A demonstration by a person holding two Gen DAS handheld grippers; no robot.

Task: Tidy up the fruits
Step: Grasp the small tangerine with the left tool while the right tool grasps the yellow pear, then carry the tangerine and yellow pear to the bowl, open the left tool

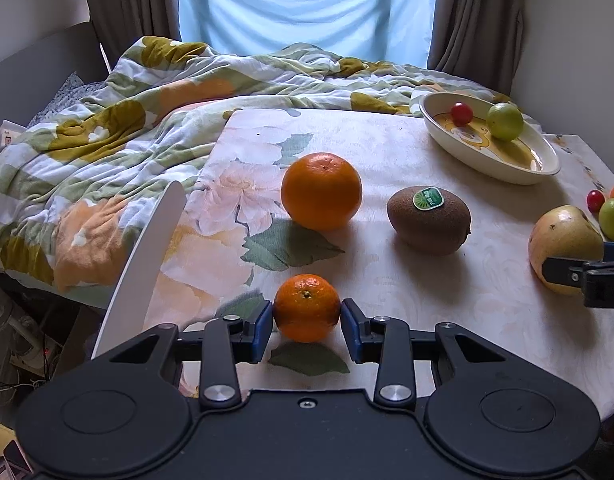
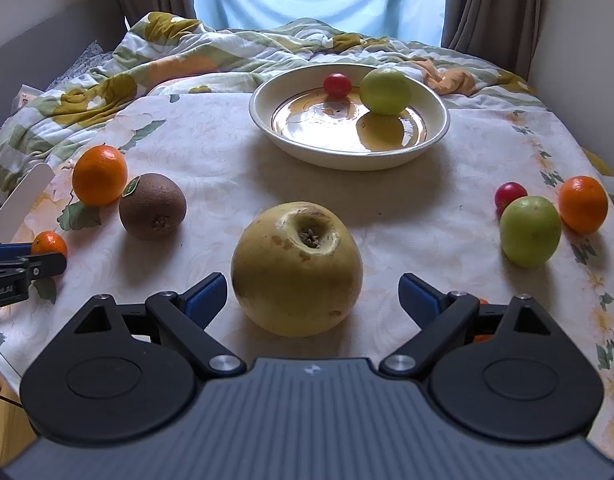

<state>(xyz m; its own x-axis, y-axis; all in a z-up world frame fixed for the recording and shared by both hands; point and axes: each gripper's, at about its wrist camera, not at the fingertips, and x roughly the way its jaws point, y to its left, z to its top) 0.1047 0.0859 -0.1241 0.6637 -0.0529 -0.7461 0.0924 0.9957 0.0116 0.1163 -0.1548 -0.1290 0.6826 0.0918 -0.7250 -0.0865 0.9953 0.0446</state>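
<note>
My left gripper (image 1: 307,320) is shut on a small mandarin (image 1: 306,307) near the table's front left; the mandarin also shows in the right wrist view (image 2: 49,243). My right gripper (image 2: 312,294) is open, its pads (image 2: 207,293) either side of a yellow pear (image 2: 297,268) without touching it. A large orange (image 1: 321,190) and a kiwi (image 1: 429,220) lie in the middle. A cream bowl (image 2: 437,128) at the back holds a cherry tomato (image 2: 337,85) and a green fruit (image 2: 385,90).
At the right lie a green fruit (image 2: 530,230), a cherry tomato (image 2: 509,194) and a small orange (image 2: 583,204). A rumpled floral quilt (image 1: 107,128) lies on the bed behind and left of the table. A white chair back (image 1: 147,256) stands at the left edge.
</note>
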